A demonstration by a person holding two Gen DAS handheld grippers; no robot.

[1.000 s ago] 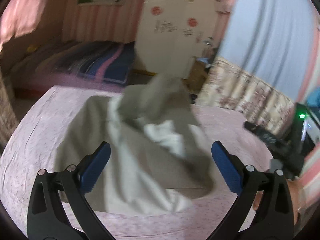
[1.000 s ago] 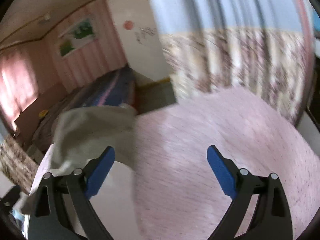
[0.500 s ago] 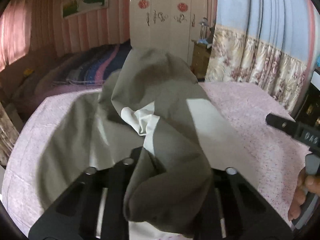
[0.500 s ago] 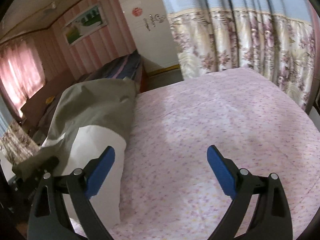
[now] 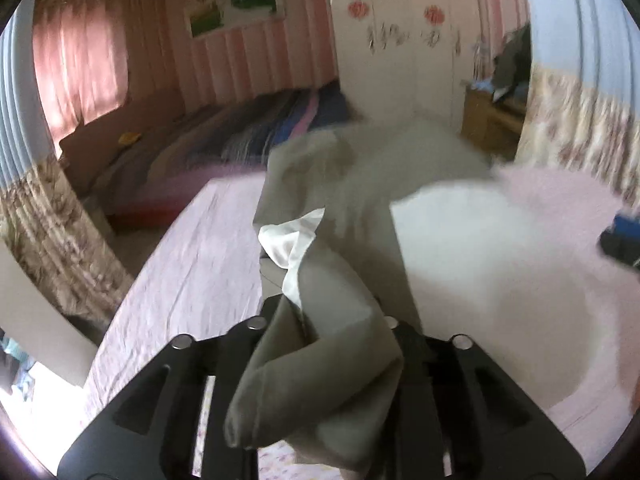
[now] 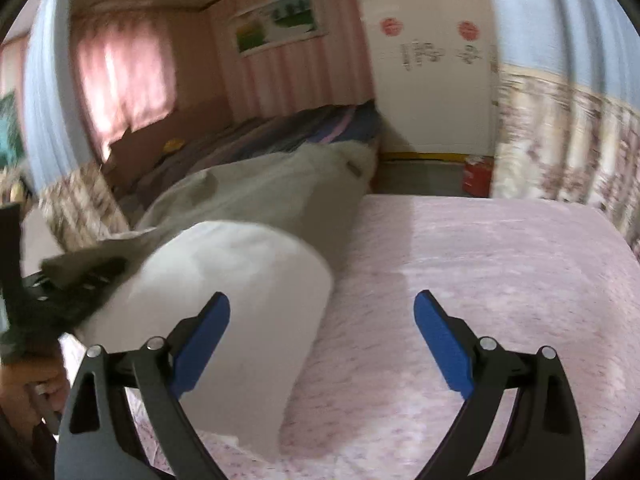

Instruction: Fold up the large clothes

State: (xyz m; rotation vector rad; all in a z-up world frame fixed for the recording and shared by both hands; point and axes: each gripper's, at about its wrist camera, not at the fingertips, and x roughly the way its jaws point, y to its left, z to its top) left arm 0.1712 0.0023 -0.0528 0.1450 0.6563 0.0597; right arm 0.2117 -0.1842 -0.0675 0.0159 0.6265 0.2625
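Note:
A large grey-green garment [image 5: 360,208] with a white lining lies bunched on the pink bedspread [image 5: 200,260]. My left gripper [image 5: 328,312] has a thick fold of it between its jaws, which are opening; the cloth hides the pads. In the right wrist view the garment [image 6: 256,208] stretches from the far left towards the bed's far edge, one end in the left gripper [image 6: 80,280]. My right gripper [image 6: 322,300] stands open over the bedspread [image 6: 480,264], nothing between its blue pads, with the garment's sunlit part just under its left finger. Its blue tip [image 5: 624,236] shows at the left view's right edge.
Beyond this bed stands a second bed with a striped blanket [image 6: 320,128]. A white wardrobe [image 6: 432,80] and floral curtains [image 6: 560,140] close the far side. A red object [image 6: 476,176] sits on the floor by the wardrobe, and a wooden cabinet [image 5: 492,120] stands at the right.
My left gripper went from wide open to closed on a fold of the garment, then pulled it along. The right gripper stayed open and swung towards the garment, which now reaches under its left finger.

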